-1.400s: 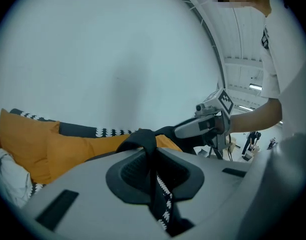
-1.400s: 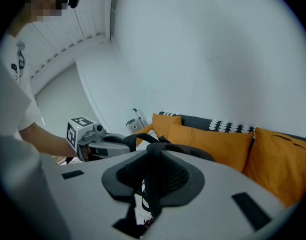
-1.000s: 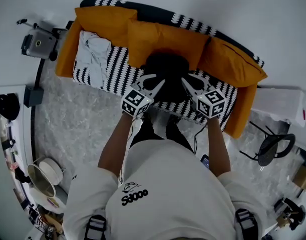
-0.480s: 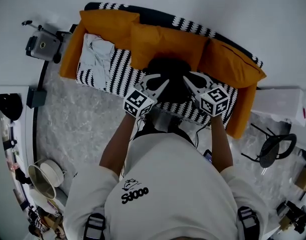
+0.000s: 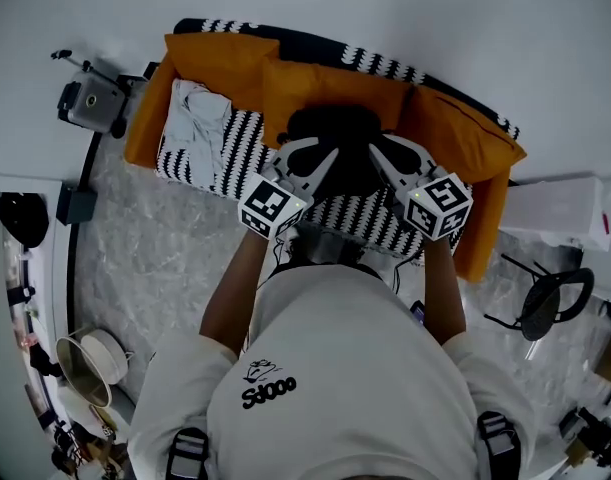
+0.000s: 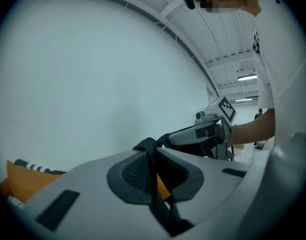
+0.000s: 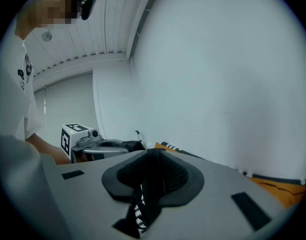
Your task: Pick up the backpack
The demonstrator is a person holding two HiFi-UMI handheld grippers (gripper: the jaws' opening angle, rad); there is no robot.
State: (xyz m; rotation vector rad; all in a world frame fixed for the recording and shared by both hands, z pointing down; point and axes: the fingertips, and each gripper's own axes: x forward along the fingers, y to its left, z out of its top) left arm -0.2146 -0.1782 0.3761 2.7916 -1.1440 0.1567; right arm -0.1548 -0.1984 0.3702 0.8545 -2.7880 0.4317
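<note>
Left claw (image 5: pixel 310 156) and right claw (image 5: pixel 387 156) pinch backpack (image 5: pixel 335 128), both nearly level.

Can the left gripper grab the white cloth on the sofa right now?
Probably not: the left gripper is shut on a strap of the black backpack, so it's busy. Nothing covers the white cloth, though.

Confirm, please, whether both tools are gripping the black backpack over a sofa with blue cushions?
Not quite: the head view shows that the cushions are orange, not blue. The rest is right: the left tool and the right tool both grip the black backpack over the sofa.
</note>
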